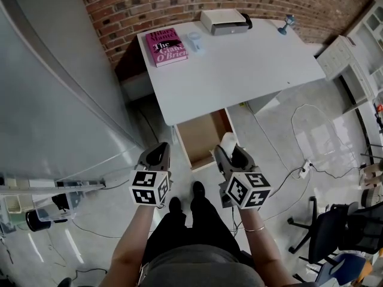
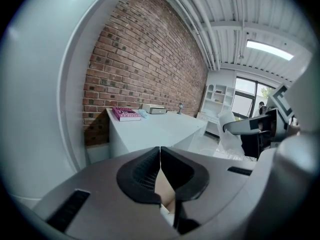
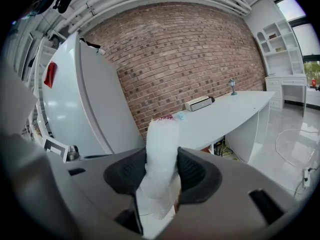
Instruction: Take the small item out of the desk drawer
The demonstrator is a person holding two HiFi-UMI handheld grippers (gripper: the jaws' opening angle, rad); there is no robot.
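The right gripper (image 1: 232, 154) has its fingers (image 3: 197, 176) pressed on a white wrapped roll (image 3: 161, 154), which stands upright between them, raised just beside the open drawer (image 1: 200, 137) under the worktop (image 1: 239, 70). The left gripper (image 1: 157, 155) hangs level with it, its fingers (image 2: 142, 176) closed together on nothing. A pink book (image 1: 166, 45) lies at the worktop's far corner.

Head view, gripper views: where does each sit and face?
Head view: on the person's head, steeply down at the desk, open drawer, forearms, legs, left gripper and right gripper.
Left gripper view: on the left gripper, along its shut jaws toward the desk; right gripper at right.
Right gripper view: on the right gripper, along jaws clamped on the white wrapped item, toward the desk.
Shared: grey box on the desk.
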